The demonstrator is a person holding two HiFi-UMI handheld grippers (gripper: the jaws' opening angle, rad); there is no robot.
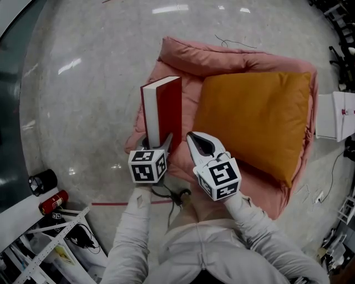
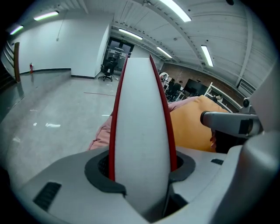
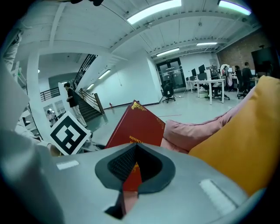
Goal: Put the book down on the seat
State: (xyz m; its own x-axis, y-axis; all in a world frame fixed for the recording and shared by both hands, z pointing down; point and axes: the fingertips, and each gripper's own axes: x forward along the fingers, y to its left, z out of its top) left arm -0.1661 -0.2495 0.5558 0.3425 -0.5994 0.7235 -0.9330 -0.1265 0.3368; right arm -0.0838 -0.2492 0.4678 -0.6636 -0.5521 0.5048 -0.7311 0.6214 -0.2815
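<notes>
head view: the red book [image 1: 163, 108] is held upright over the left edge of the pink seat [image 1: 188, 58], pinched at its lower end by the left gripper [image 1: 157, 143]. contact with the seat cannot be told. the right gripper [image 1: 201, 145] is seen just beside it.
left gripper view: the book's bottom is hidden between the jaws.
right gripper view: the jaws are pressed together and empty, and the book is partly screened behind them.

Floor [image 1: 83, 100] — polished grey, with light reflections and a red tape line [image 1: 119, 203]. Lower left: black cylinder [image 1: 42, 182] and red canister [image 1: 53, 202], lying just beside each other. Right edge: white box [image 1: 333, 116]. Orange pillow [image 1: 255, 119] — lying flat. Background: stairs [image 3: 85, 109], office chair [image 3: 166, 92], desks [image 3: 214, 89] with people, ceiling strip lights [image 3: 159, 9].
</notes>
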